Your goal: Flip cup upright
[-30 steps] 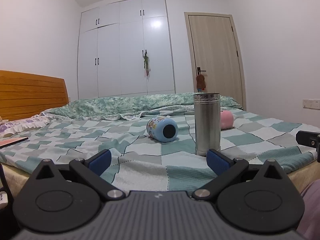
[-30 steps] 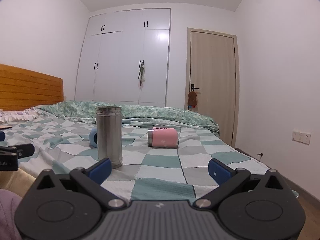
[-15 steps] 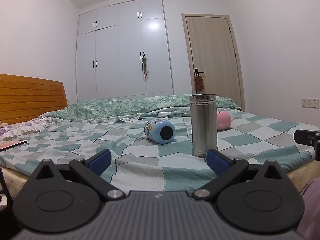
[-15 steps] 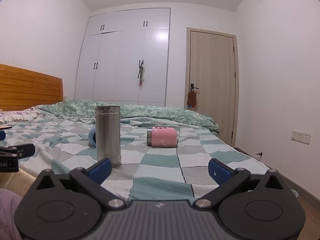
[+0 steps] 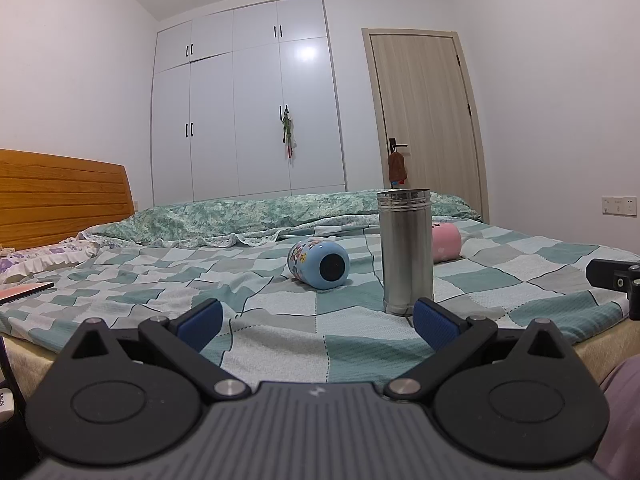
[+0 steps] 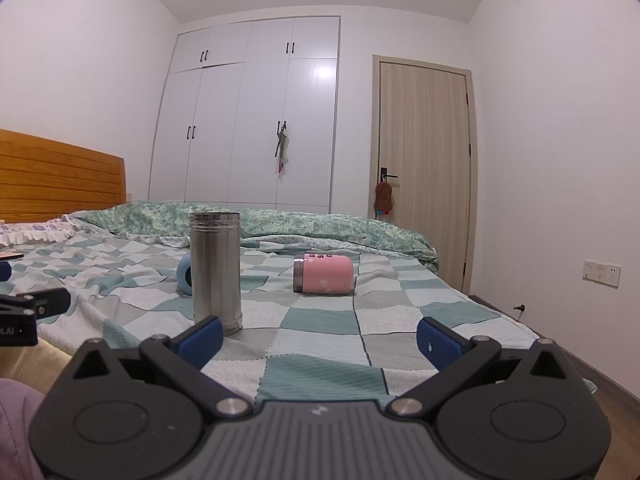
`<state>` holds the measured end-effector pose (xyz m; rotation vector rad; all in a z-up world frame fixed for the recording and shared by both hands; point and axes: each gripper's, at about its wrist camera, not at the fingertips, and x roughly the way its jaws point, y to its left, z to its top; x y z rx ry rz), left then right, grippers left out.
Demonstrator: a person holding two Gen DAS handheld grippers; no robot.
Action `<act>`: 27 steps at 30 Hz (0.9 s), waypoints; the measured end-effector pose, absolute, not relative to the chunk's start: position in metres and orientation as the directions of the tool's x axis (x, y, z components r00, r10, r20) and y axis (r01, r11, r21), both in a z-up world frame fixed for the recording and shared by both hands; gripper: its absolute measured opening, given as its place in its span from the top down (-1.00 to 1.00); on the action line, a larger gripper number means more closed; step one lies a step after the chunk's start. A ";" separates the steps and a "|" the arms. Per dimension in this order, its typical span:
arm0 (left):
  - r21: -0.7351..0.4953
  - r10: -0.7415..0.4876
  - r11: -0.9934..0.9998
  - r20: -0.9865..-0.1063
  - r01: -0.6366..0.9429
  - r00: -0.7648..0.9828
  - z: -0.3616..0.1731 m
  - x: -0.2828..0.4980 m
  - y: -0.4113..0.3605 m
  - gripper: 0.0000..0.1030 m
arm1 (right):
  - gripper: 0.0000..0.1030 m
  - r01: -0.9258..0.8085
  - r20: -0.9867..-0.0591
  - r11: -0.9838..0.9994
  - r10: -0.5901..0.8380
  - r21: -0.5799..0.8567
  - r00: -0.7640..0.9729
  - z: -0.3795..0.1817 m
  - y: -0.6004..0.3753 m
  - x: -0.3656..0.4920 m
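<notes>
A blue cartoon-print cup [image 5: 319, 263] lies on its side on the checked bedspread [image 5: 280, 320], base toward me. A pink cup [image 6: 323, 279] lies on its side further right; in the left wrist view [image 5: 446, 243] it is partly behind a tall steel flask [image 5: 406, 251] that stands upright, also seen in the right wrist view [image 6: 216, 272]. My left gripper [image 5: 316, 320] is open and empty at the bed's near edge. My right gripper [image 6: 318, 336] is open and empty, also short of the cups.
A wooden headboard [image 5: 64, 196] and pillow are at the left. A folded green quilt [image 6: 248, 224] lies across the far side of the bed. White wardrobe [image 5: 248, 120] and a door [image 6: 424, 168] stand behind. The floor drops off at the bed's right edge.
The left wrist view has tilted up slightly and shifted, so the cups and flask sit a little lower and left. The right view barely moved. Both grippers stay open.
</notes>
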<state>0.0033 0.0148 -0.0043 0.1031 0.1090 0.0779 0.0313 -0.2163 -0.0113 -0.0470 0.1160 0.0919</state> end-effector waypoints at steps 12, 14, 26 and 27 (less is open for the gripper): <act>0.108 0.083 0.992 -0.103 -0.072 0.991 -0.004 0.003 0.014 -1.00 | -1.00 -0.094 -0.117 0.995 0.089 -0.040 0.989 -0.012 -0.216 0.031; 0.108 0.083 0.992 -0.101 -0.072 0.991 -0.004 0.003 0.014 -1.00 | -1.00 -0.094 -0.116 0.995 0.089 -0.040 0.989 -0.011 -0.216 0.031; 0.109 0.069 0.992 -0.090 -0.059 0.994 -0.003 0.001 0.012 -1.00 | -1.00 -0.094 -0.114 0.995 0.089 -0.039 0.989 -0.012 -0.216 0.031; 0.110 0.068 0.992 -0.089 -0.058 0.994 -0.003 0.001 0.012 -1.00 | -1.00 -0.094 -0.114 0.995 0.089 -0.039 0.989 -0.012 -0.216 0.031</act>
